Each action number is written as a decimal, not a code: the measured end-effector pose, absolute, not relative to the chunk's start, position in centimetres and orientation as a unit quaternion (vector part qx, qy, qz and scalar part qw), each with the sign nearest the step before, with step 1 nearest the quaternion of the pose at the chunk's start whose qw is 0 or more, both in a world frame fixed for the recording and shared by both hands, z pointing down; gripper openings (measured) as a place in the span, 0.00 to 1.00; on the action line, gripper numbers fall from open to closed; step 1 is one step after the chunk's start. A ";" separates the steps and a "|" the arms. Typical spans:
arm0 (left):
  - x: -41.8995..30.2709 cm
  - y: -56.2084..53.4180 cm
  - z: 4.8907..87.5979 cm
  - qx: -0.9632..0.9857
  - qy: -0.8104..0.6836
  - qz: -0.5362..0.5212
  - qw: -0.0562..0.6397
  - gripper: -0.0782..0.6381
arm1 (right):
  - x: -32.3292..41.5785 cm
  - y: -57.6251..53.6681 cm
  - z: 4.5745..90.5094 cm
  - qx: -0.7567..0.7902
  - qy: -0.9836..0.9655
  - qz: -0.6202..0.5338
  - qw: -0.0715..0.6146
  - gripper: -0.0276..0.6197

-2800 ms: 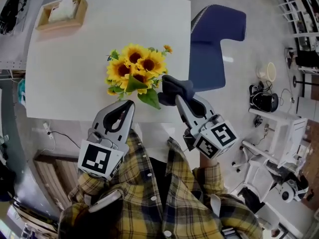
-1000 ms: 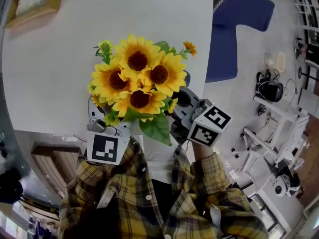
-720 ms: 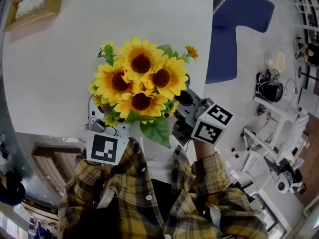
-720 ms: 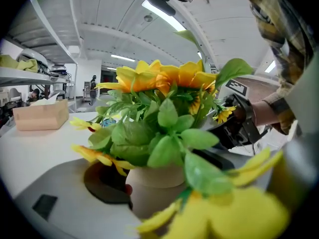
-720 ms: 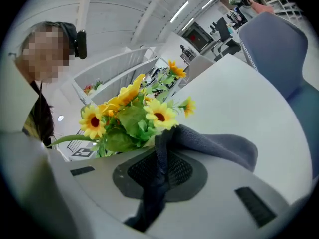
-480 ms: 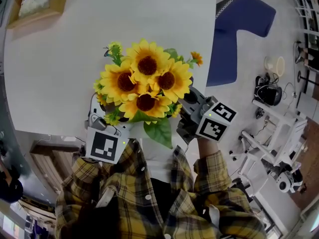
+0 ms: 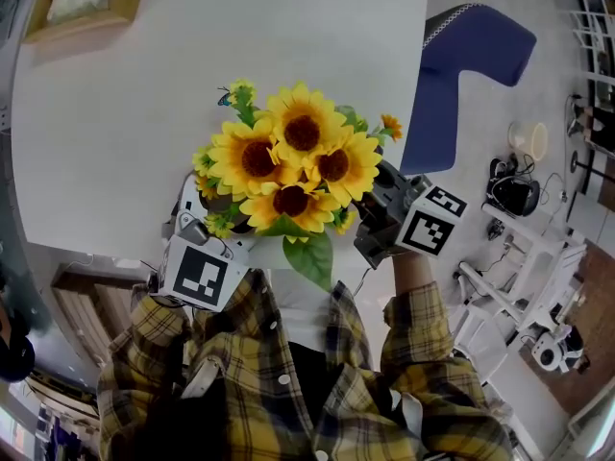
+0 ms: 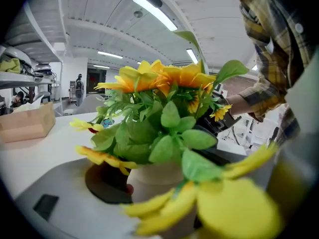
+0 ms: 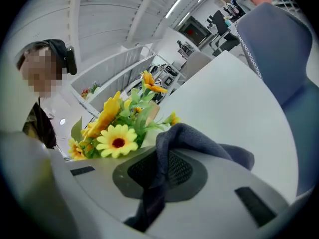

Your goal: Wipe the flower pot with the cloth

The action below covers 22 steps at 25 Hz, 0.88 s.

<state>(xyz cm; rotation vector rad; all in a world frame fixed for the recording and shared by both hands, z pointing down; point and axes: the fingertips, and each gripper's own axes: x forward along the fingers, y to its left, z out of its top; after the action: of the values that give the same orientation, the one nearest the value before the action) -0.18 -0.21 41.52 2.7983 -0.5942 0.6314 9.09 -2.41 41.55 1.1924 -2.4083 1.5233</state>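
Note:
A cream flower pot (image 8: pixel 152 180) full of sunflowers (image 7: pixel 288 166) hangs off the table's near edge, in front of my chest. My left gripper (image 7: pixel 216 214) is shut on the pot, its jaws wide on either side of it. In the left gripper view the leaves and petals hide much of the pot. My right gripper (image 7: pixel 377 198) is at the bouquet's right side and shut on a dark blue-grey cloth (image 9: pixel 199 141), which drapes over its lower jaw. The flowers hide both grippers' fingertips in the head view, so I cannot tell whether the cloth touches the pot.
The white table (image 7: pixel 135 113) lies beyond the flowers, with a wooden tissue box (image 7: pixel 82 3) at its far left corner. A blue chair (image 7: pixel 471 65) stands to the right of the table. My plaid sleeves fill the bottom of the head view.
The pot, which stood on the table between open left jaws, is now gripped and lifted toward me. Over the last second the bouquet and both grippers have drifted right in the head view.

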 end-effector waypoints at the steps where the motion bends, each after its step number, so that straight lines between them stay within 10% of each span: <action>1: -0.2 0.0 41.7 0.951 -0.198 0.212 0.109 0.67 | 9.2 -2.7 41.6 0.382 -0.780 0.494 0.025 0.07; 22: 3.2 2.5 42.0 0.961 0.104 0.252 0.040 0.67 | 10.8 -3.4 42.0 0.082 -0.824 0.551 0.107 0.07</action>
<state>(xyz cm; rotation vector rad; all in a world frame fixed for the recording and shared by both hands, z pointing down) 3.23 2.50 42.04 2.9453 0.3195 0.7717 10.77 -3.39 42.03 0.2411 -2.4243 1.6209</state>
